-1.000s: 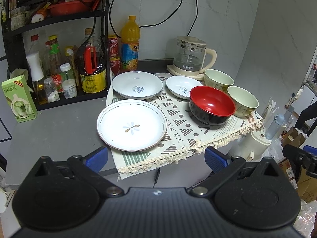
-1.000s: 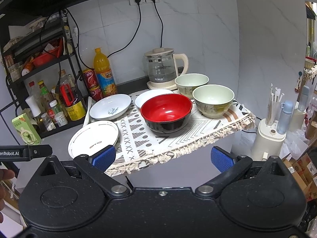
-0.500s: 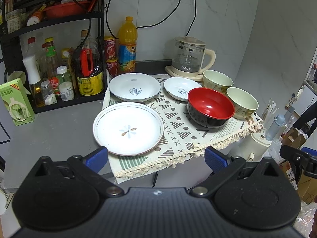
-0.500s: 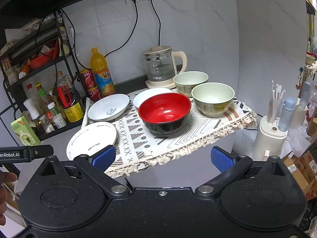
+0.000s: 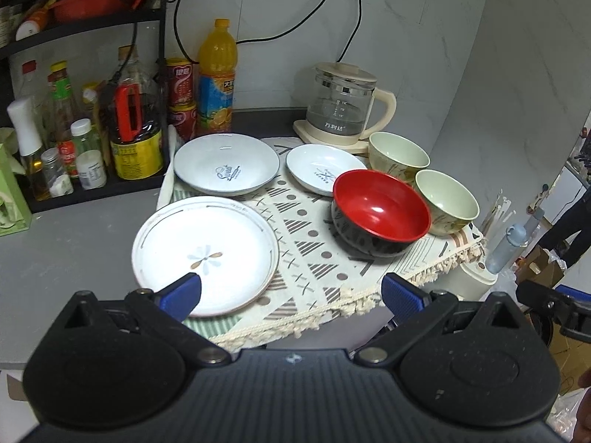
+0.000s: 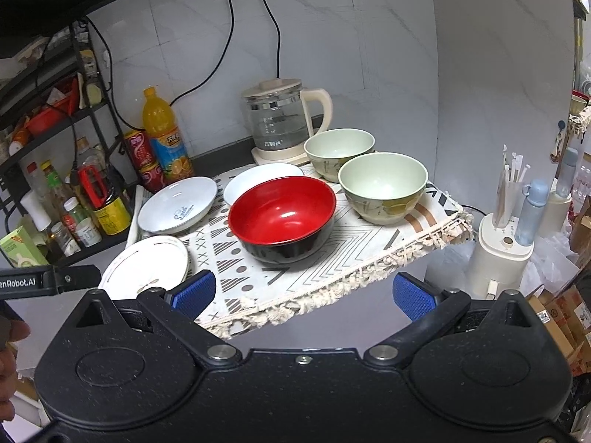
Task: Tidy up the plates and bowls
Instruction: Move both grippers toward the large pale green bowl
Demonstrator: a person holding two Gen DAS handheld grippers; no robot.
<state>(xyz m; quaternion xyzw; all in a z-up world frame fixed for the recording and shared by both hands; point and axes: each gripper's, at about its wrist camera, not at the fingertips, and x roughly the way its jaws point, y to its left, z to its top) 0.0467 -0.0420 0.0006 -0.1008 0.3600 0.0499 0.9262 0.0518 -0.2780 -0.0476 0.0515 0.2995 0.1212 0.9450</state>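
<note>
Three plates and three bowls lie spread singly across a patterned cloth (image 5: 306, 254) on the table (image 5: 66, 251), none stacked, so the sorting has not begun. The flower plate (image 5: 205, 254) sits nearest the front left, partly off the cloth's edge. Behind it lies the deep plate (image 5: 226, 168), and beside that the small plate (image 5: 325, 170). The red bowl (image 6: 282, 217) stands in the middle. The near green bowl (image 6: 382, 186) and far green bowl (image 6: 339, 149) are grouped at the right by the kettle (image 6: 282, 125), like with like, which suits nesting them.

The left tongs (image 5: 290, 293) hang spread wide and empty just short of the table's front. One blue fingertip (image 5: 181, 293) shows over the flower plate's near rim, likely lined up to take that plate first. The right tongs (image 6: 301, 291) are likewise released and hold nothing. They are aimed toward the red bowl, probably because the bowls lie on that side.
</note>
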